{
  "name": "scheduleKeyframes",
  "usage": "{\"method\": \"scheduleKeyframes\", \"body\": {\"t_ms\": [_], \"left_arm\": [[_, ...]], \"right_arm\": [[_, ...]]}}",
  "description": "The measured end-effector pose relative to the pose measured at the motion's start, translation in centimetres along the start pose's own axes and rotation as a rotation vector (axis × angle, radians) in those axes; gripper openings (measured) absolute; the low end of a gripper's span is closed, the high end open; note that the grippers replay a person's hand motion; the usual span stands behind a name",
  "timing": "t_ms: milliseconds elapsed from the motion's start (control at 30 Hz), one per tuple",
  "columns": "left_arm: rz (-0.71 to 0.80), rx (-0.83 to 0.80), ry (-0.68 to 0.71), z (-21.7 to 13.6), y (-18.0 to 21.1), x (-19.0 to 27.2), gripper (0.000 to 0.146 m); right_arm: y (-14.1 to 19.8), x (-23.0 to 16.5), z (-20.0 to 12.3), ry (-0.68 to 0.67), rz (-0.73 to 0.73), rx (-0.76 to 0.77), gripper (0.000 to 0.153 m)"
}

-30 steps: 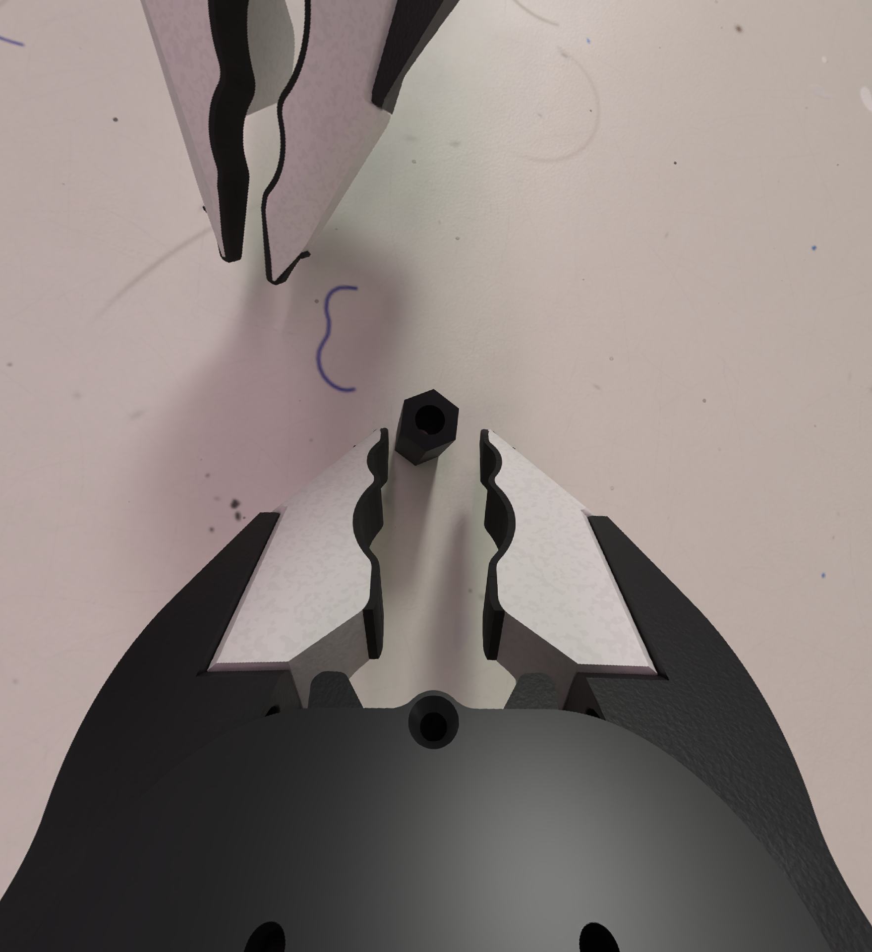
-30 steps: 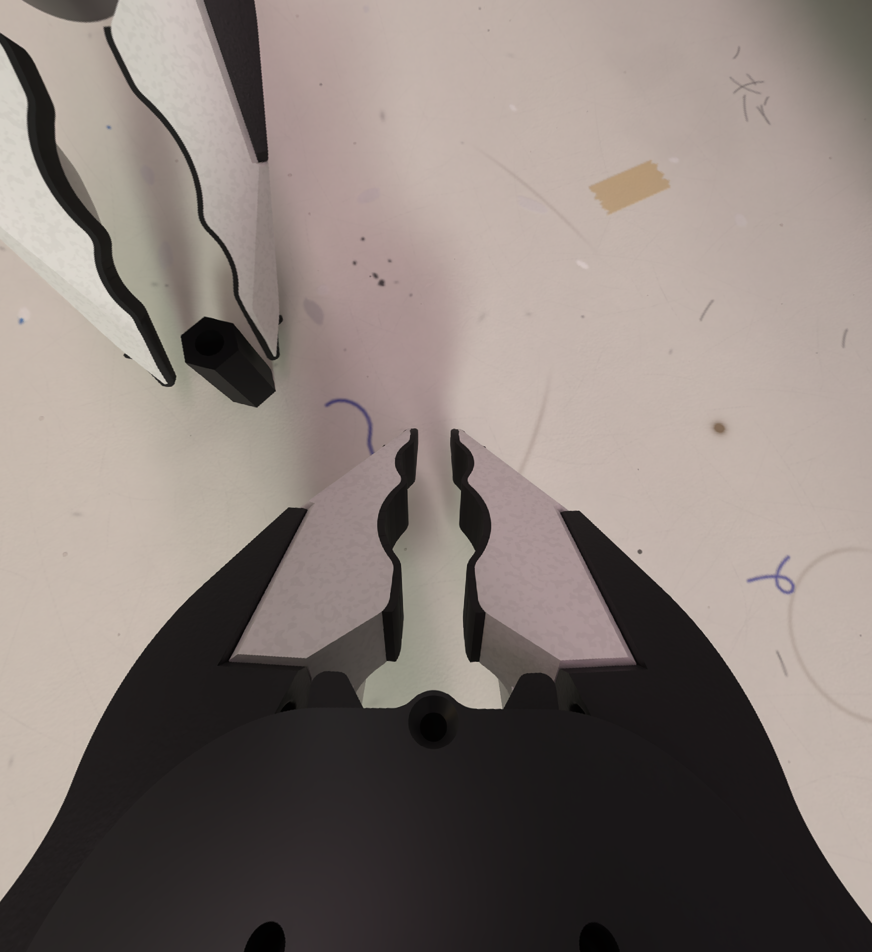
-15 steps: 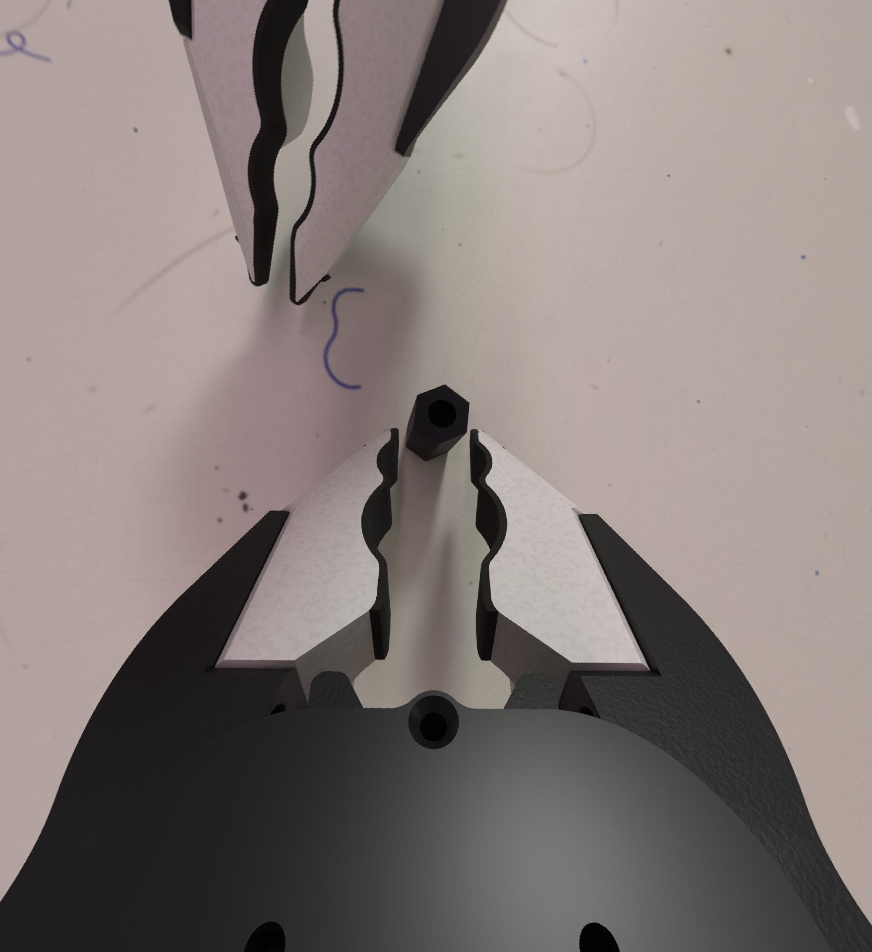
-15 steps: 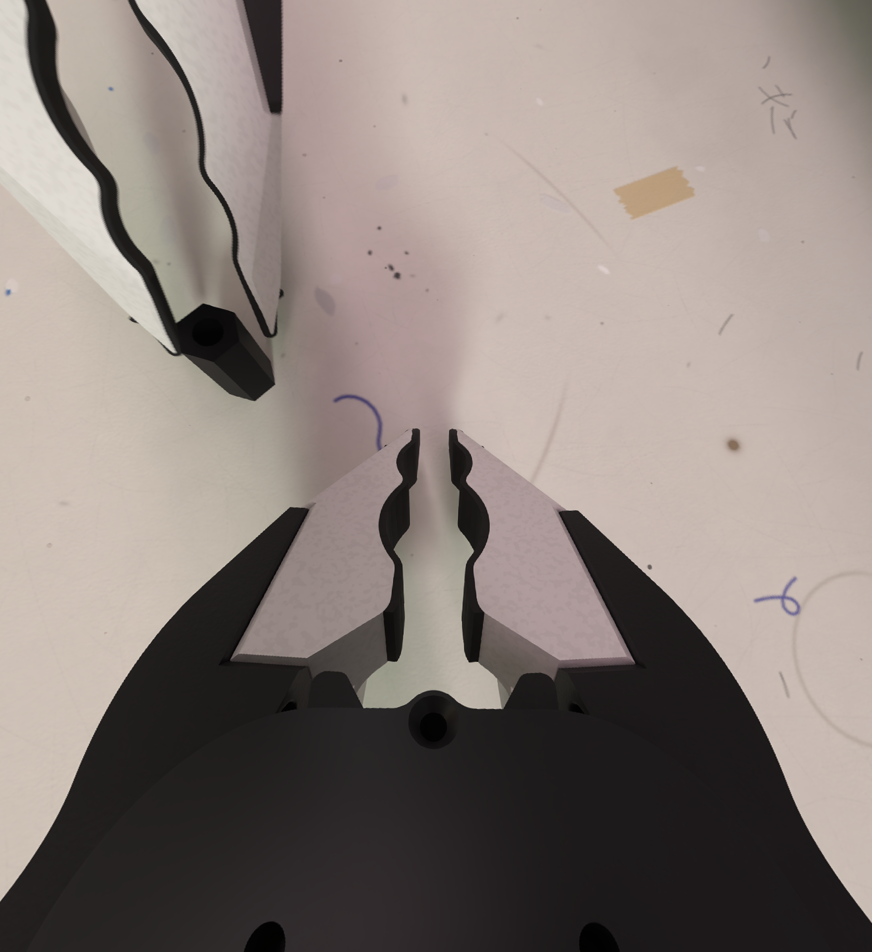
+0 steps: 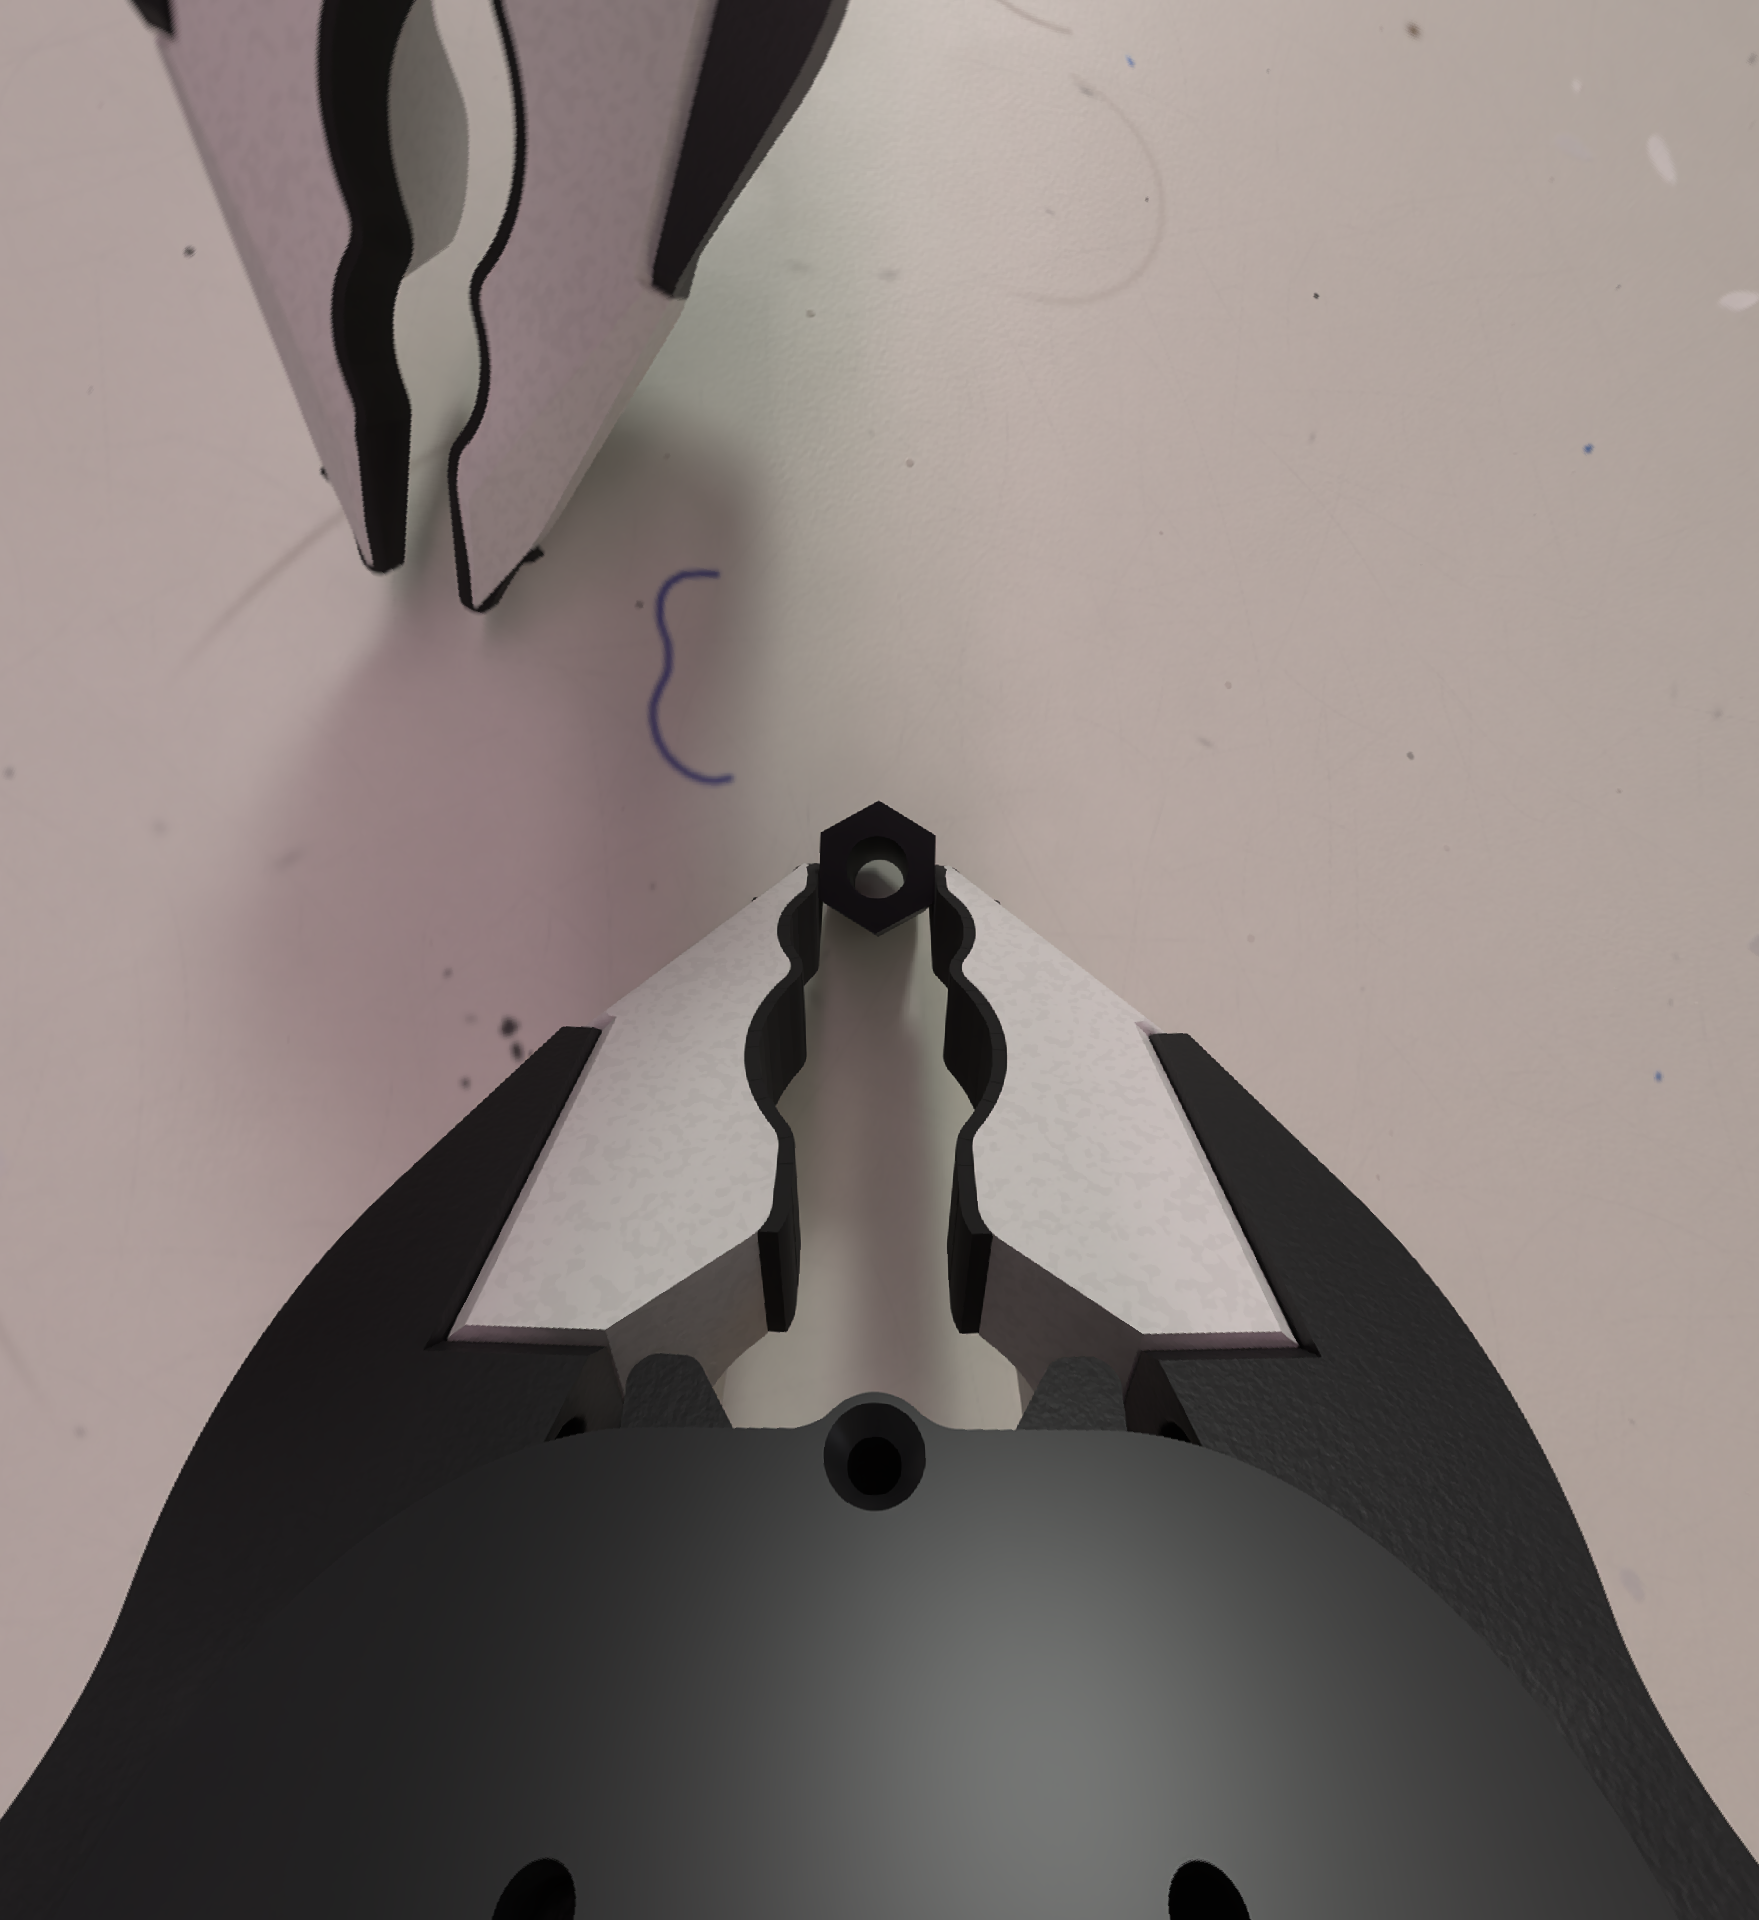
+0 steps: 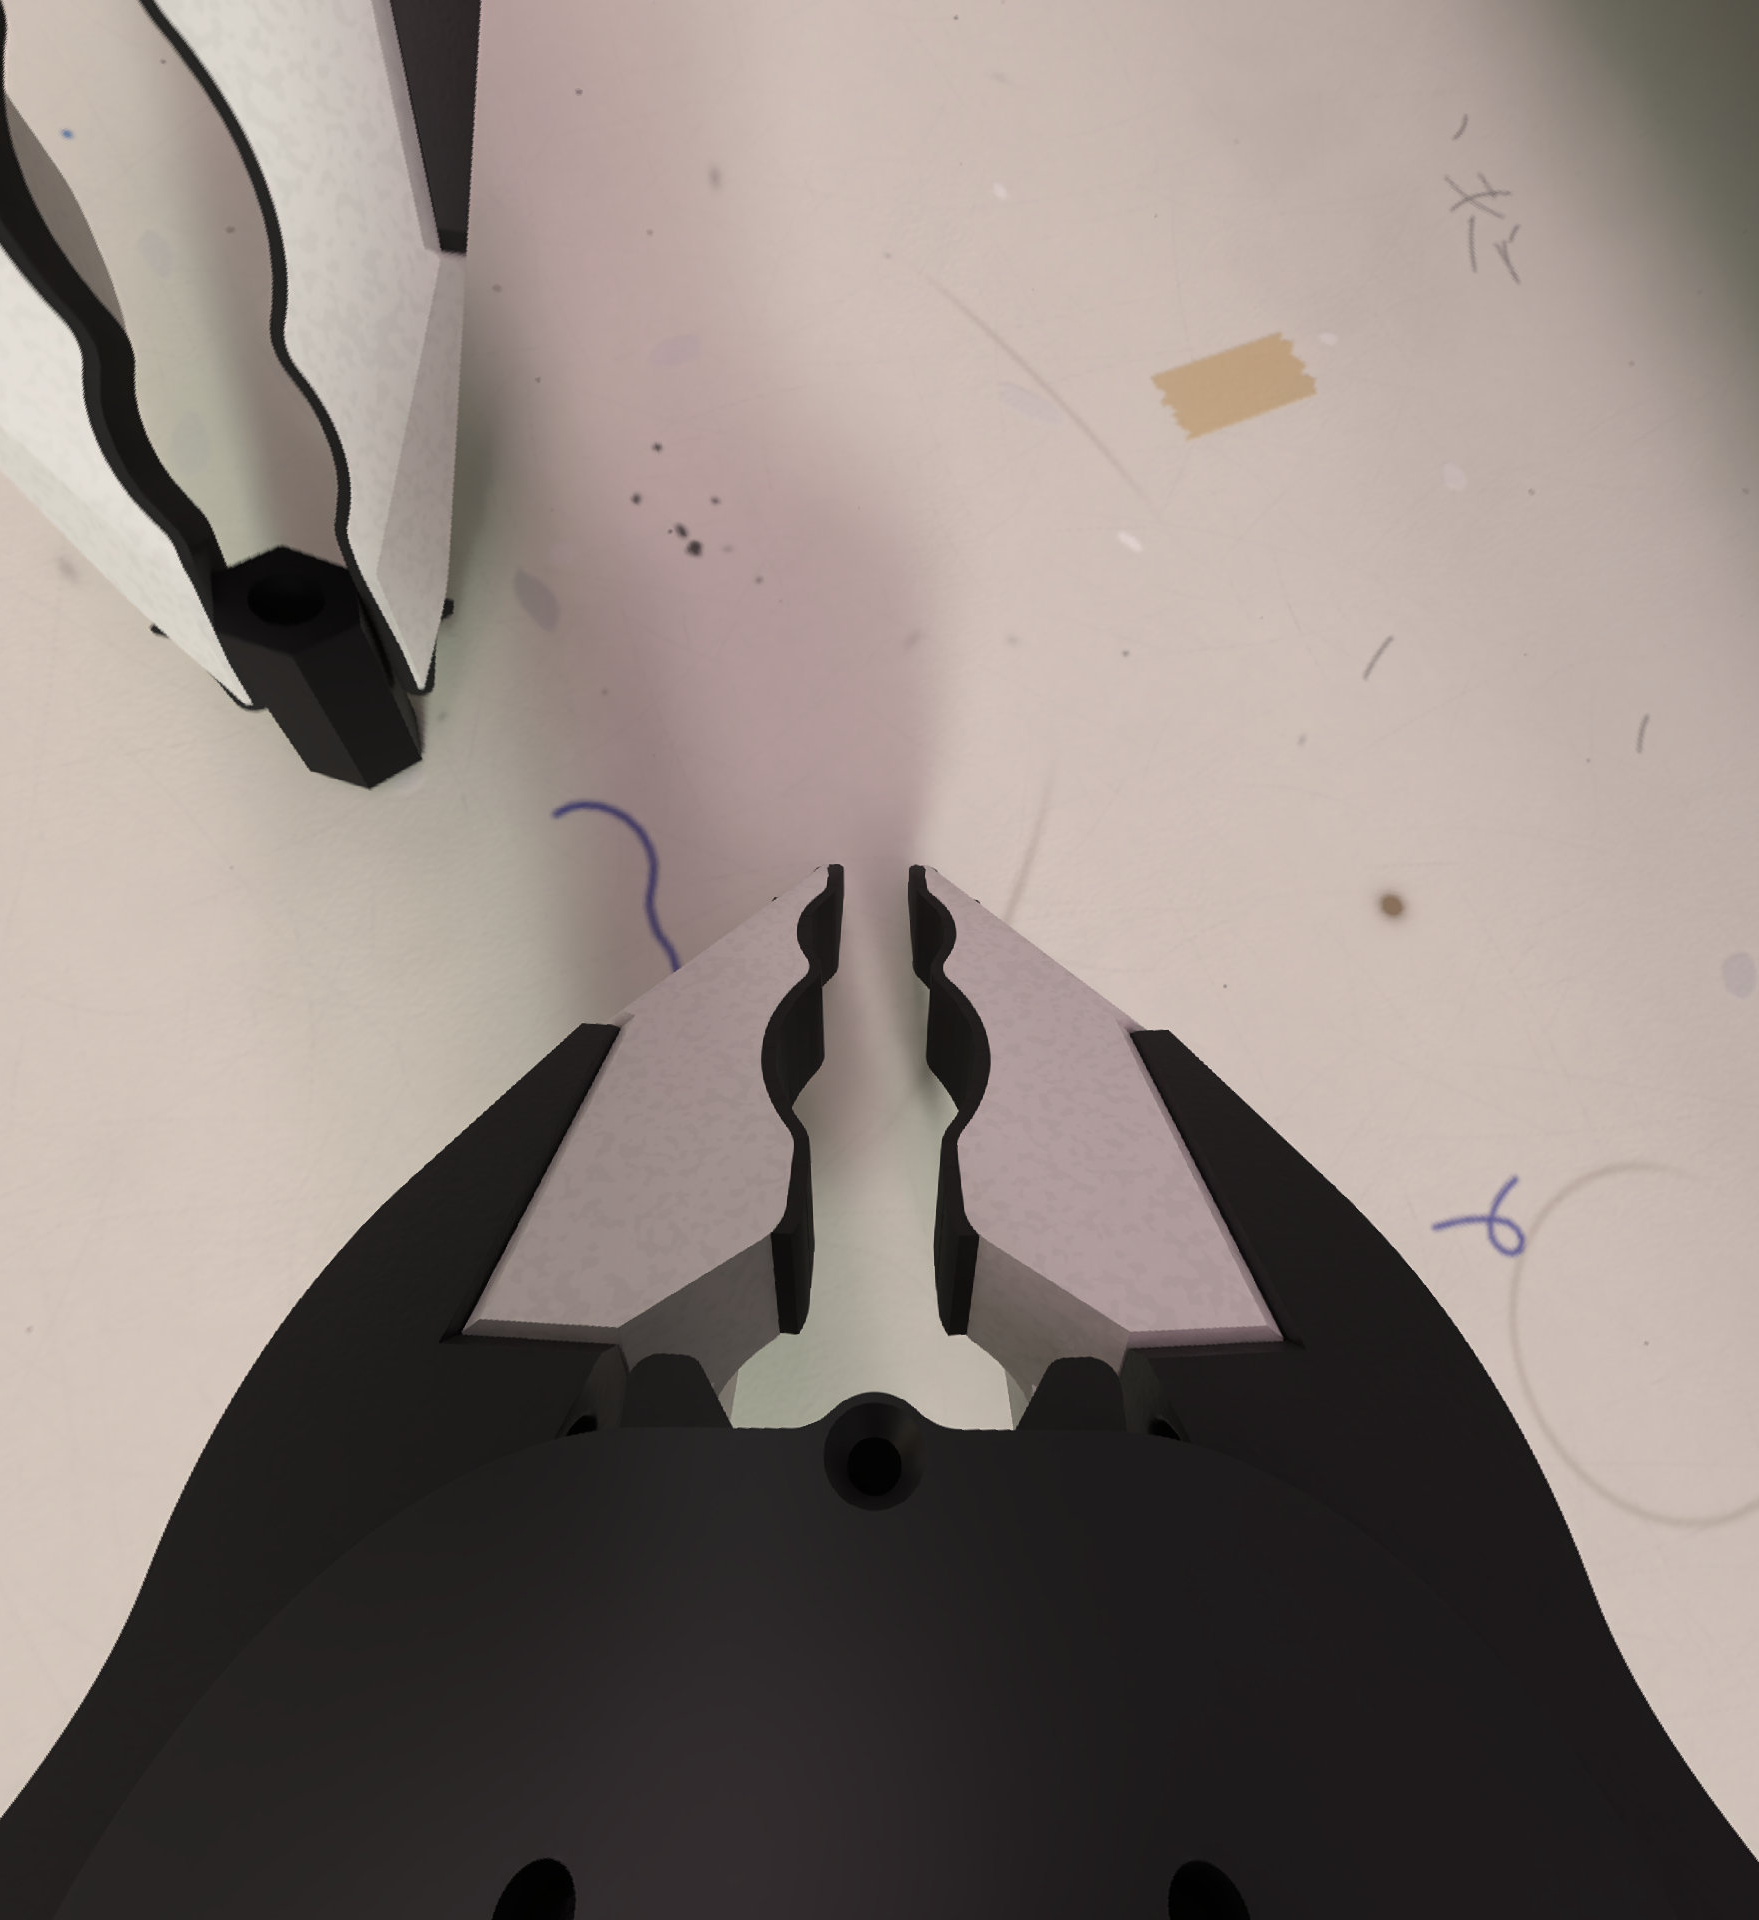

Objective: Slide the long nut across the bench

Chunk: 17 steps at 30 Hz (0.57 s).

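The long nut [image 5: 844,852] is a black hexagonal standoff with a hole through its end. It stands on the pale bench [image 5: 1374,727], pinched between the tips of my left gripper [image 5: 875,883], whose jaws touch both its sides. In the right wrist view the same nut [image 6: 355,717] shows at the upper left, clamped in the left gripper [image 6: 319,634], its lower end on the bench. My right gripper [image 6: 873,883] is empty, jaws drawn together to a narrow slit, just above the bench to the right of the nut. It also shows in the left wrist view [image 5: 428,577].
A blue pen squiggle [image 5: 683,675] lies between the two grippers. A tan piece of tape [image 6: 1233,384] lies on the bench farther off to the right. A dark shaded area [image 6: 1748,94] fills the far right corner.
My left jaws have closed from a wide gap onto the long nut, which now sits between the fingertips. The right gripper keeps its narrow gap and has barely shifted.
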<state>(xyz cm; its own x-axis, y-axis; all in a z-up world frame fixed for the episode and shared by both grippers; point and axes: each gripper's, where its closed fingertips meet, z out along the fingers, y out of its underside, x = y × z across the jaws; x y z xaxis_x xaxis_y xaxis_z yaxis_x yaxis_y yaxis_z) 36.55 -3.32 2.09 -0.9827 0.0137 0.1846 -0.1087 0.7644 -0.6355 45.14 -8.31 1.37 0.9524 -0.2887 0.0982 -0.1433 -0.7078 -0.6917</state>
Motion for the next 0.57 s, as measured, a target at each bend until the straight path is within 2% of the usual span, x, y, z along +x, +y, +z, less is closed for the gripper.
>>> {"method": "scheduleKeyframes", "body": {"t_ms": [300, 567], "left_arm": [[-0.161, 0.147, 0.014, -3.0, 2.5, -1.6, 0.02], [-0.133, 0.081, -0.13, -2.9, 2.7, -2.4, 0.02]], "right_arm": [[-0.5, 1.1, 0.6, 0.071, -0.031, 0.008, 0.016], [-1.1, 1.8, 1.5, 0.083, -0.034, 0.002, 0.02]]}}
